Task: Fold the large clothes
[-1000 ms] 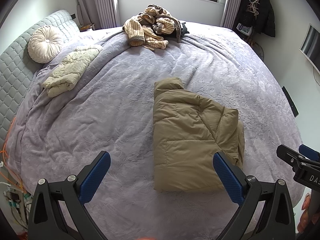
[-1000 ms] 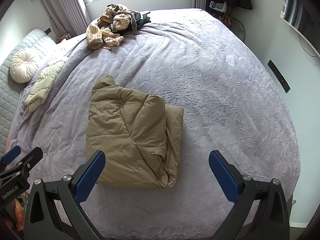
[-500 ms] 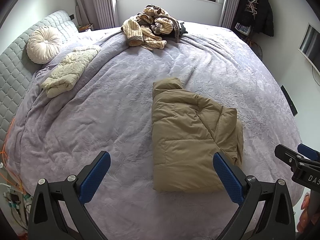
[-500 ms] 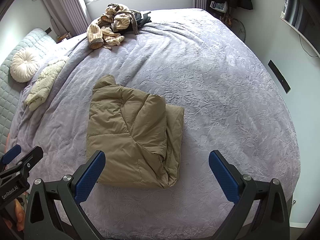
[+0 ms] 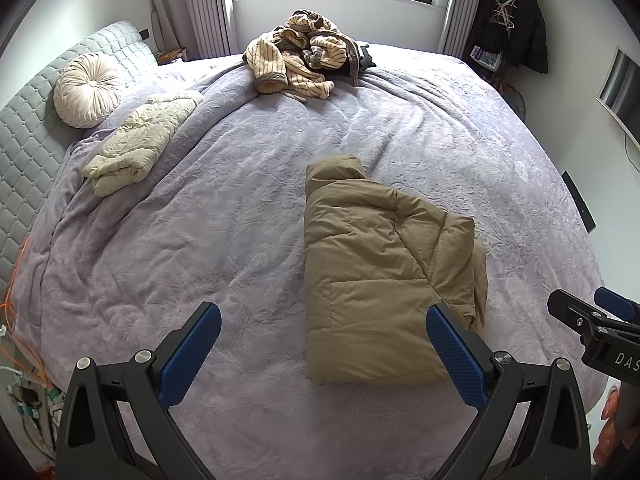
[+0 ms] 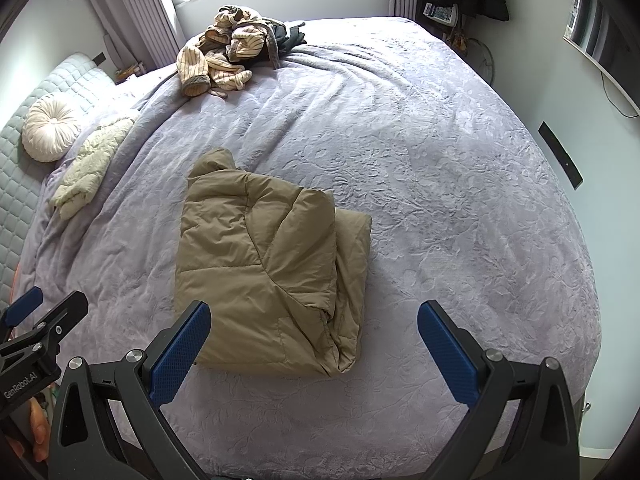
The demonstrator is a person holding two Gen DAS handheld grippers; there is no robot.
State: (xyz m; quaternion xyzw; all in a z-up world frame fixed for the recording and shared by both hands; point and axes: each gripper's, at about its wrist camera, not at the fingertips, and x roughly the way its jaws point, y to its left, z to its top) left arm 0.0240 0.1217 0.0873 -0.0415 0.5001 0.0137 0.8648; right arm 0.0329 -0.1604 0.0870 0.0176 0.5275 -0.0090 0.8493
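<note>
both my jaws hang wide apart over the tan puffer jacket (image 5: 384,280), honestly its loose right-side flap (image 6: 348,280) could spring open if snagged

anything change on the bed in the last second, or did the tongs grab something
Almost nothing. Both views drift only slightly. The left tongs and right tongs stay open and empty above the bedspread, taking hold of nothing. The folded tan puffer jacket lies where it was, as do the cream quilted jacket, the striped clothes pile and the round cushion.
</note>
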